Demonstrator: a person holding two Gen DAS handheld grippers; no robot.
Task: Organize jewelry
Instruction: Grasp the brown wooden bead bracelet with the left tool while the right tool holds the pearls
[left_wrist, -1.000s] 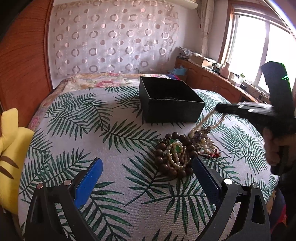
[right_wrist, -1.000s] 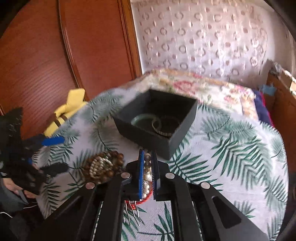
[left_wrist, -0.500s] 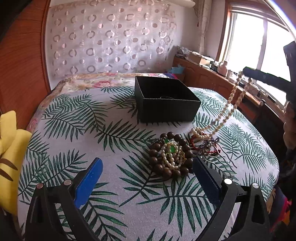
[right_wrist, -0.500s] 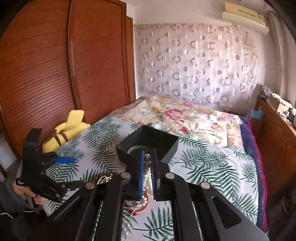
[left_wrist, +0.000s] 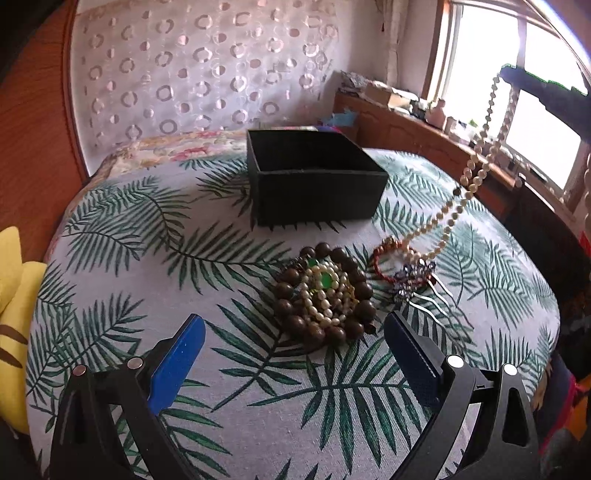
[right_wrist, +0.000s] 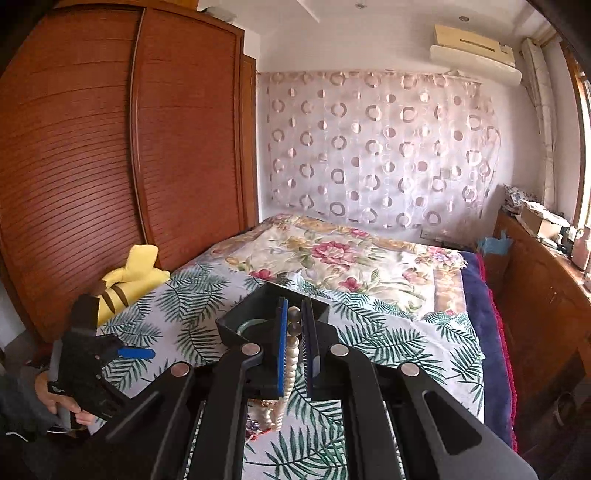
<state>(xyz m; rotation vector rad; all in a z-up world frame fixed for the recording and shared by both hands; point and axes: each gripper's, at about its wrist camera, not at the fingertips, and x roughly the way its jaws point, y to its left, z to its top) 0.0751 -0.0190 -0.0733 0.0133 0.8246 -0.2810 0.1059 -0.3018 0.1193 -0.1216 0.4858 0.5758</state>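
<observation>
My right gripper (right_wrist: 294, 314) is shut on a long pearl necklace (right_wrist: 291, 358), held high over the bed. In the left wrist view the pearl necklace (left_wrist: 476, 166) hangs from the right gripper (left_wrist: 506, 75) down to the jewelry pile, its lower end by a red bracelet (left_wrist: 377, 258) and a hair comb (left_wrist: 417, 282). A brown wooden bead bracelet (left_wrist: 364, 290) rings a pearl bracelet (left_wrist: 325, 295) with a green stone. My left gripper (left_wrist: 293, 325) stands open just in front of that pile. The black box (left_wrist: 317, 192) sits behind, and a green bangle (right_wrist: 249, 325) lies inside the black box (right_wrist: 236, 319).
A yellow plush toy (left_wrist: 11, 314) lies at the bed's left edge by the wooden wardrobe (right_wrist: 110, 166). A floral quilt (right_wrist: 351, 258) covers the far half of the bed. A cluttered wooden sideboard (left_wrist: 406, 125) runs under the window on the right.
My right gripper has risen with the pearl necklace, drawing most of the strand up out of the pile. The left gripper has stayed nearly still and open.
</observation>
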